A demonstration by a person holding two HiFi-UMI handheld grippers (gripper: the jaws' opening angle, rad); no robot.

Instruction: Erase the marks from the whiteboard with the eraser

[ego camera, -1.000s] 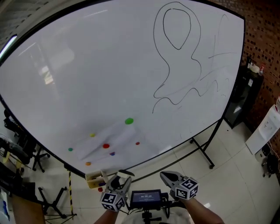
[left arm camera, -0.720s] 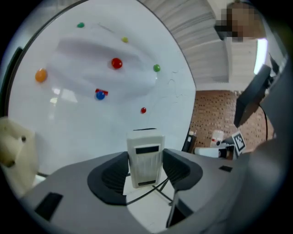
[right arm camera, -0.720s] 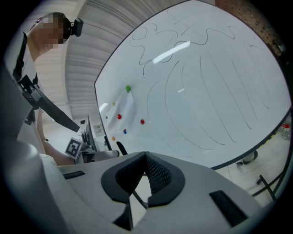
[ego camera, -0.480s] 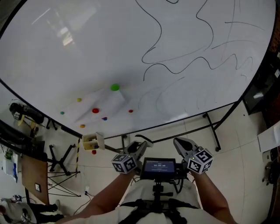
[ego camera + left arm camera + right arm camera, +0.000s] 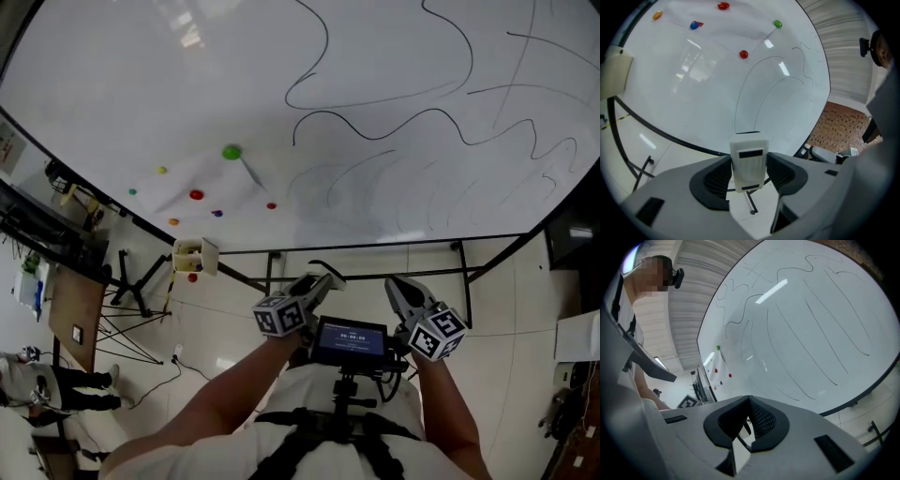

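We stand below the whiteboard (image 5: 112, 94), and its black lower edge (image 5: 375, 246) runs just ahead of both grippers. Open tiled floor lies beneath them, crossed only by the board's stand legs (image 5: 464, 281).

The left gripper (image 5: 322, 279) pinches the white eraser (image 5: 748, 158) lengthwise between its jaws, clear of the board. The right gripper (image 5: 394, 285) has its jaws pressed together at the tips, with nothing between them. The black marks (image 5: 375, 122) wind across the board's right and upper part, well above the eraser.

From the head view we can barely make out the eraser (it is small there), but the left gripper view shows its ribbed face plainly. The right gripper view shows long faint strokes (image 5: 825, 333) sweeping down toward the lower edge.

Further left by that edge sits a cream box (image 5: 192, 255). Above it, coloured magnets (image 5: 231, 152) dot a pale sheet (image 5: 211, 183). A small screen (image 5: 349, 339) sits between our wrists. A tripod (image 5: 131, 314) and a person (image 5: 42, 386) stand at the far left.
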